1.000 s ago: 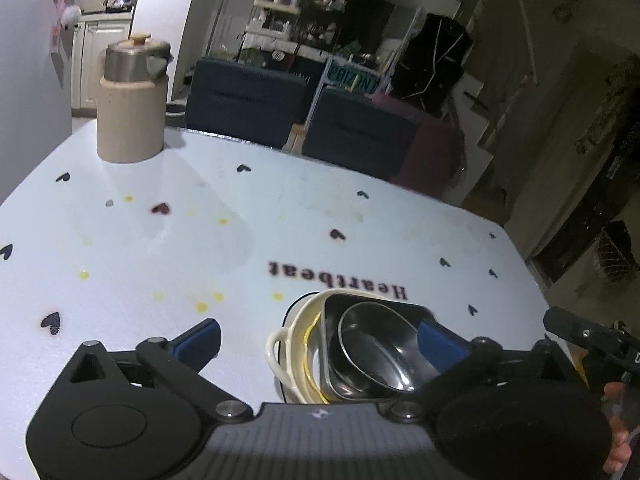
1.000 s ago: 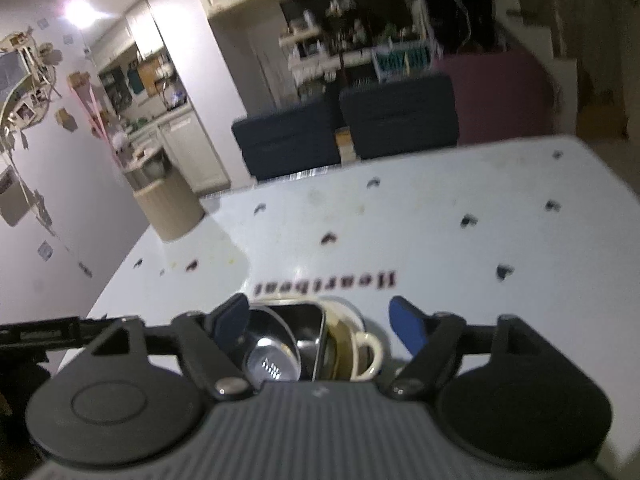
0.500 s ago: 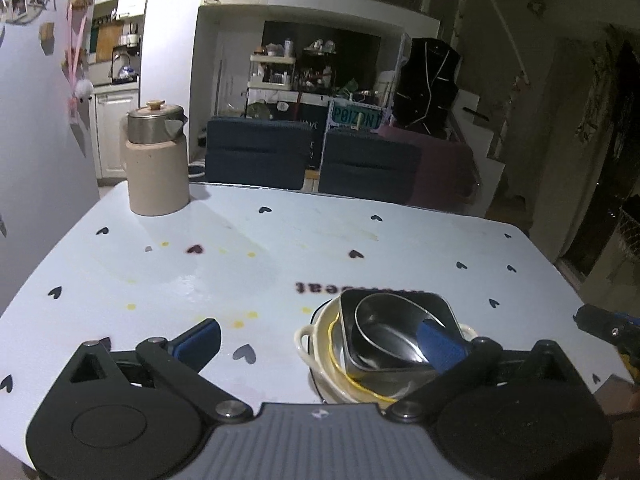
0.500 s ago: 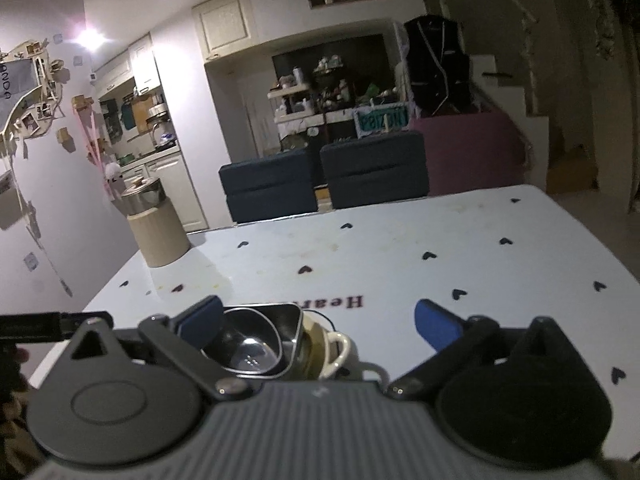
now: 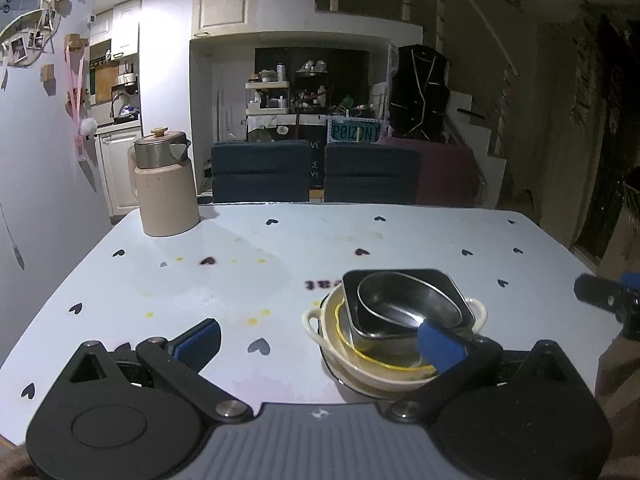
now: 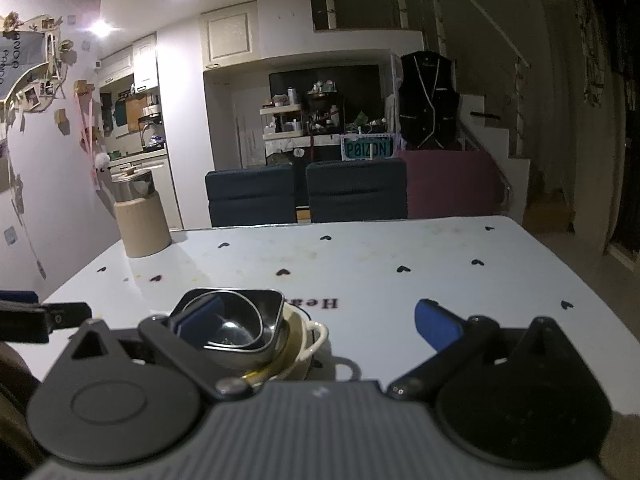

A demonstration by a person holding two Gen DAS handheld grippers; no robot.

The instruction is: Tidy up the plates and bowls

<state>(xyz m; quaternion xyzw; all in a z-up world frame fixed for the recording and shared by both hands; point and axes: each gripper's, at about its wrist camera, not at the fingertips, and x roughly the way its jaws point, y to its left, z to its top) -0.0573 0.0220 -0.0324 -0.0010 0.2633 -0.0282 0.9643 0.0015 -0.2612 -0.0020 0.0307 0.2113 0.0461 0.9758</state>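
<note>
One stack of dishes stands on the white table (image 5: 240,280), near its front edge. A cream two-handled bowl (image 5: 400,376) is at the bottom, with a yellow-rimmed dish in it. A square steel dish (image 5: 452,292) and a round steel bowl (image 5: 400,308) sit on top. My left gripper (image 5: 320,344) is open and empty, just left of the stack, and its right fingertip overlaps the stack's near rim in the picture. My right gripper (image 6: 320,322) is open wide and empty. The stack (image 6: 272,320) lies behind its left finger (image 6: 200,316).
A beige jug with a steel lid (image 5: 164,196) stands at the table's far left corner. Two dark blue chairs (image 5: 260,172) stand behind the far edge. The right gripper's tip (image 5: 608,300) shows at the right edge of the left wrist view.
Both grippers have drawn back from the stack and their views have levelled out, so more of the room shows. The right gripper's fingers have spread wider apart.
</note>
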